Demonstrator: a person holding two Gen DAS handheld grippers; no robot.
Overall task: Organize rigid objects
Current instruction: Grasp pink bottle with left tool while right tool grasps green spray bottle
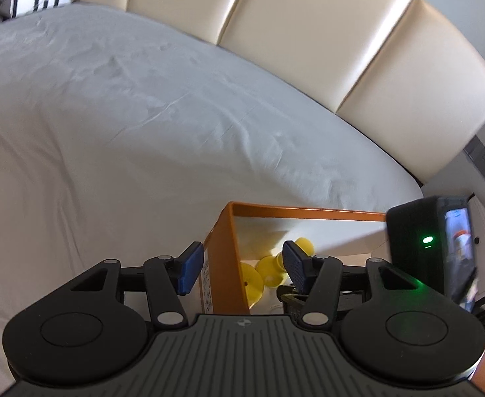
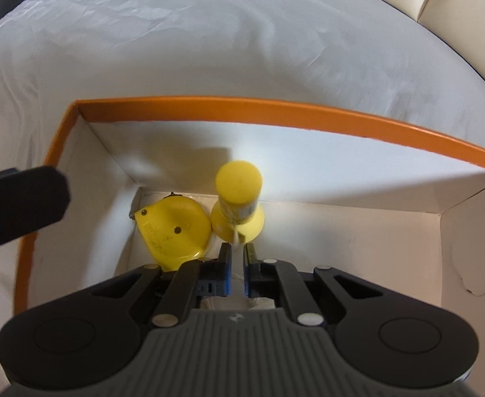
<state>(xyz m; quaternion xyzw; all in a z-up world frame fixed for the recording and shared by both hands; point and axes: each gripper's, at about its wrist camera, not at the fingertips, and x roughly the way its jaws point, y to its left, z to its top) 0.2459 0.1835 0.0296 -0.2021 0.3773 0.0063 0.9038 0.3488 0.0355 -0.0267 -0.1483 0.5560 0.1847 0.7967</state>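
Yellow tape measure (image 2: pixel 173 228) beside yellow bottle (image 2: pixel 239 201) in orange box (image 2: pixel 275 107), label unreadable, left gripper (image 1: pixel 239 264) jaws spread, right gripper (image 2: pixel 237 258) nearly closed, gripping nothing.

A bed (image 1: pixel 116 106) in a wrinkled white sheet (image 2: pixel 209 43); an orange-rimmed open box (image 2: pixel 275 107) rests directly on it.

Grey bedsheet (image 1: pixel 126 115); cream padded headboard (image 1: pixel 308 26) behind.

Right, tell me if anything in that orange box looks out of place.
Nothing stands out. In the orange box a yellow tape measure lies flat beside a yellow stamp-shaped piece standing upright. The right claw hovers nearly closed just short of it; the left claw is open.
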